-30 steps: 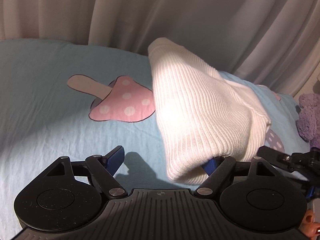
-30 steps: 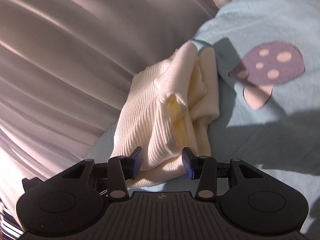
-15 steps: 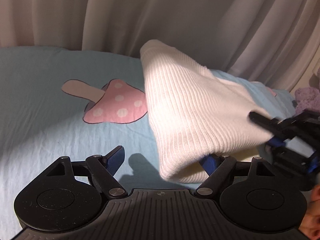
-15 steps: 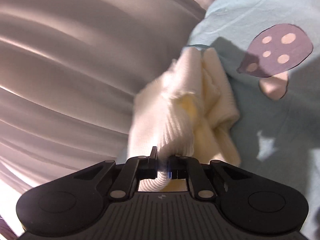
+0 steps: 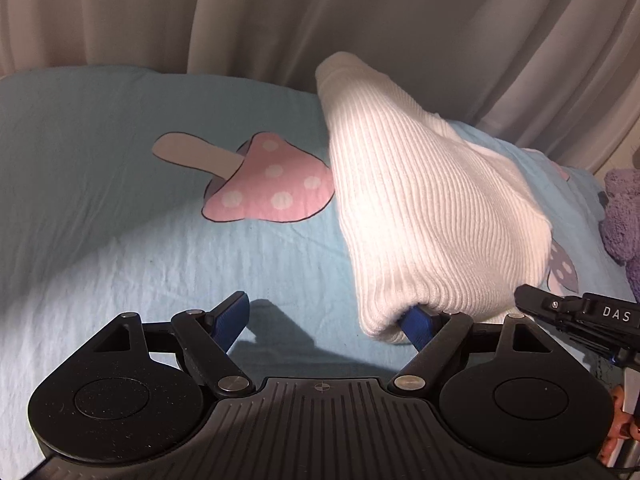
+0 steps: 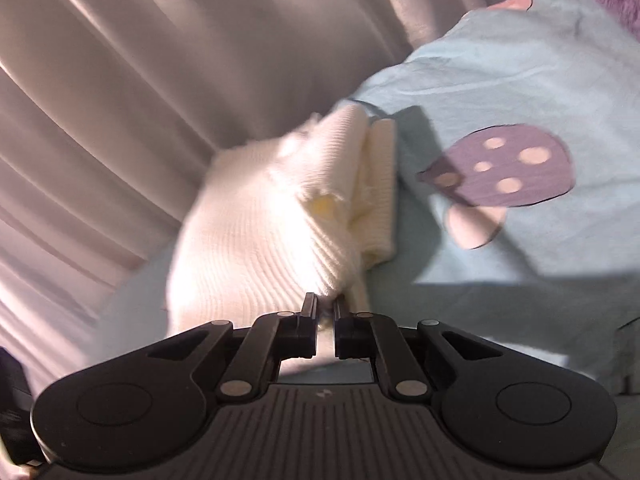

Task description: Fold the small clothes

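A white ribbed knit garment [image 5: 432,208] lies bunched on the light blue sheet [image 5: 100,208]. Its near hem drapes over the right finger of my left gripper [image 5: 324,308], whose jaws stand wide open; the blue left pad [image 5: 232,316] is bare. My right gripper [image 6: 325,304] is shut on a pinched fold of the same garment [image 6: 256,232] and holds that edge a little above the sheet. In the left wrist view the right gripper [image 5: 576,316] shows at the lower right, beside the garment.
Pale curtains [image 5: 360,12] hang close behind the bed. The sheet carries a pink mushroom print [image 5: 272,188] and a purple one [image 6: 508,168]. A purple plush thing [image 5: 622,216] sits at the right edge. A person's fingers [image 5: 618,424] show at the bottom right.
My right gripper has closed from open onto a fold of the white garment and rolled, lifting that edge slightly. The left gripper has stayed open with the hem over its right finger.
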